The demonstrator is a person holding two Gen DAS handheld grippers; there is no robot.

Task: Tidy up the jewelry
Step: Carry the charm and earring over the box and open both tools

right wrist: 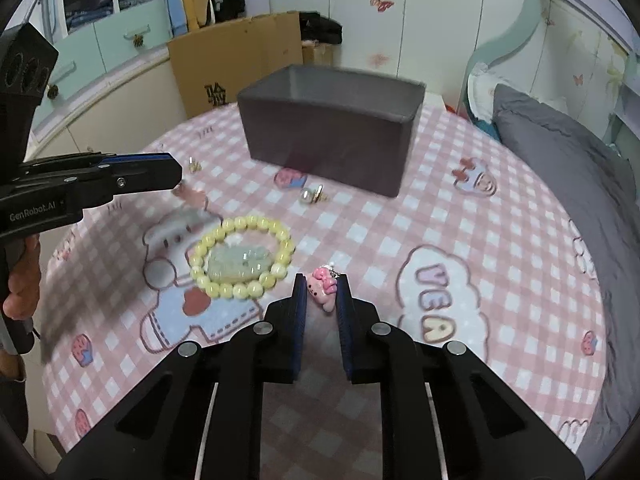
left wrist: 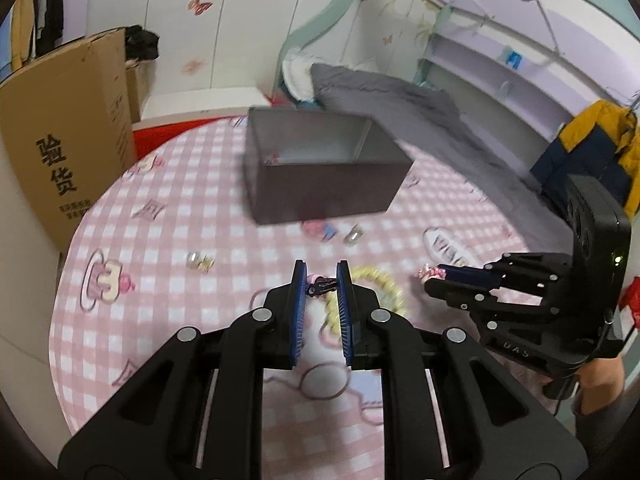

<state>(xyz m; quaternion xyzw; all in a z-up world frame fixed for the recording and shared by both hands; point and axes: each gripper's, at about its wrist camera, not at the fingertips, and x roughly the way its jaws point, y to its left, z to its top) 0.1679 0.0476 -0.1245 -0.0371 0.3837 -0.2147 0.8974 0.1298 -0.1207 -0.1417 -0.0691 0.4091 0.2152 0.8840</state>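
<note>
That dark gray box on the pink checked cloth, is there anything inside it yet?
The left wrist view looks into the dark gray box: pale inner walls and one small pinkish-red item near the front left corner. The near wall hides the rest of the floor.

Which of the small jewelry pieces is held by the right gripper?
The pink bow charm, clamped between the right gripper fingers; the yellow bead bracelet and pearl earring lie loose on the checked cloth.

Cardboard box: large black characters "验货", smaller print beneath unreadable. Left gripper side: "GenRobot.AI". Right gripper body: faint "DAS". Pink checked bedsheet: cartoon cloud lettered "VEA".
</note>
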